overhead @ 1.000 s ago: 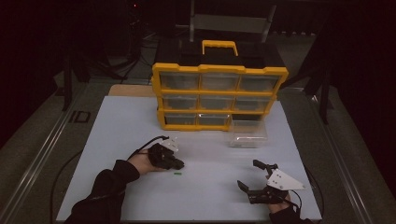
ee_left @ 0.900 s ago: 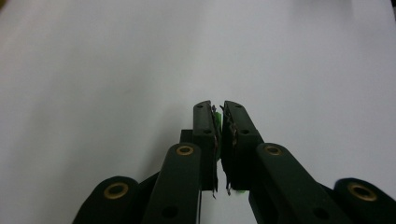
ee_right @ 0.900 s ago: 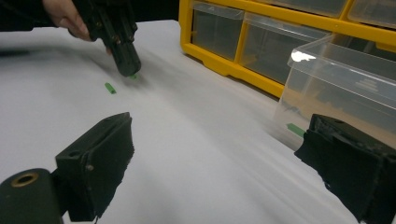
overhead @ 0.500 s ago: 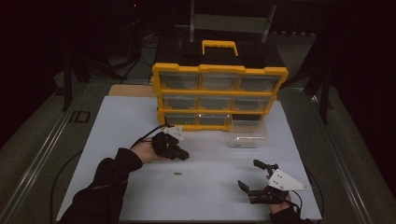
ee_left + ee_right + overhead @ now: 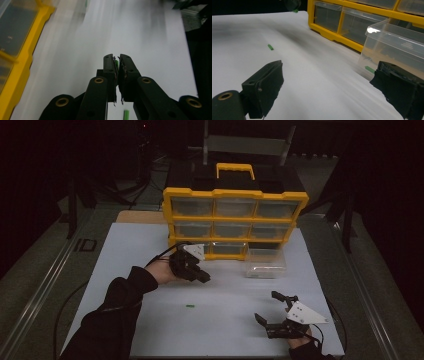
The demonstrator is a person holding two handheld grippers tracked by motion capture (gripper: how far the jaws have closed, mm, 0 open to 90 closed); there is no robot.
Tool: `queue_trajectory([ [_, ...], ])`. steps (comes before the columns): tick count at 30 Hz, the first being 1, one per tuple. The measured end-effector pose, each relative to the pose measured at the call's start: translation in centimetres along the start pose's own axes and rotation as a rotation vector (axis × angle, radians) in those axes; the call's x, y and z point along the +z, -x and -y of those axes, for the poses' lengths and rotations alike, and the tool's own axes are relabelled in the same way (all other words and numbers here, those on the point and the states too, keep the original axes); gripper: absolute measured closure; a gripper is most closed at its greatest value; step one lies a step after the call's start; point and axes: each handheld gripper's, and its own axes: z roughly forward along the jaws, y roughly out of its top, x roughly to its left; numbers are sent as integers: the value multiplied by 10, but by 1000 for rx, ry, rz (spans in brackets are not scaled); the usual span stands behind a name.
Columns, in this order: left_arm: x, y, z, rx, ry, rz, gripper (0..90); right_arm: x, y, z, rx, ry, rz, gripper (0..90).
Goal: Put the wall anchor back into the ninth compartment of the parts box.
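My left gripper hangs above the white mat in front of the yellow drawer organizer. Its jaws are shut on a tiny green piece, which peeks out between the pads. A second small green piece lies flat on the mat below and behind it; it also shows as the green piece in the right gripper view. My right gripper rests near the mat's front right, jaws wide open and empty. A clear drawer stands on the mat beyond it, pulled out of the organizer.
The organizer has rows of clear drawers, a black top and a yellow handle. A green bit shows through the clear drawer's wall. The mat's front edge runs close to the right hand. Dark floor surrounds the table.
The left gripper has risen off the mat and drifted toward the organizer, still shut. A green piece it had covered now lies in the open. The right gripper has stayed put.
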Motion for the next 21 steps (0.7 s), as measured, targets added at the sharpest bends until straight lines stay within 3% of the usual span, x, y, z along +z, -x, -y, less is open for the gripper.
queue_trajectory([
  [4, -5, 0, -17, 28, 9, 0, 854, 0, 0, 0, 0, 0, 0, 82],
  [21, -7, -5, -64, 78, 57, 6, 853, 0, 0, 0, 2, 0, -1, 82],
])
